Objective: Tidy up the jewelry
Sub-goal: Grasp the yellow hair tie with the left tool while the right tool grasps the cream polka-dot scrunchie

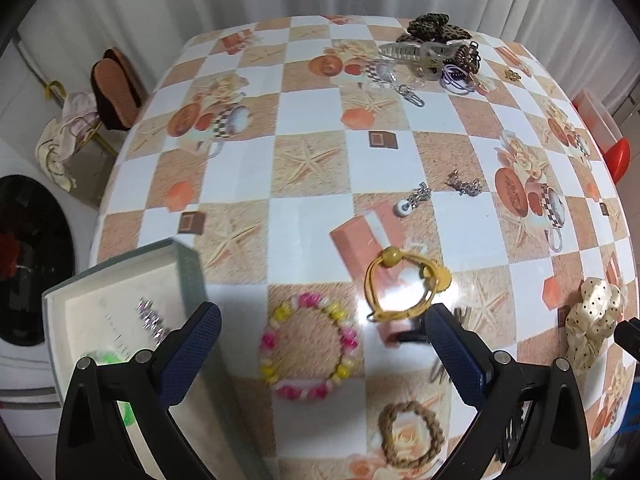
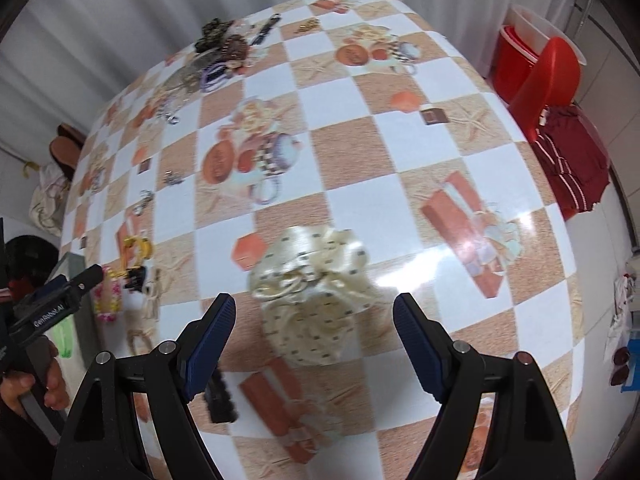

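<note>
My left gripper hangs open over a pink and yellow bead bracelet, which lies flat on the table between the fingers, untouched. A yellow hair tie lies just beyond it. Left of the gripper, an open grey-green box holds a sparkly clip and something green. My right gripper is open above a cream polka-dot scrunchie. The pads stand clear of it on both sides. The same scrunchie appears at the right of the left wrist view.
A checkered tablecloth covers the table. At the far edge lies a pile with a leopard scrunchie, a claw clip and purple ties. Chains lie mid-table. Nearer are a braided tie and a black clip. A red stool stands off to the right.
</note>
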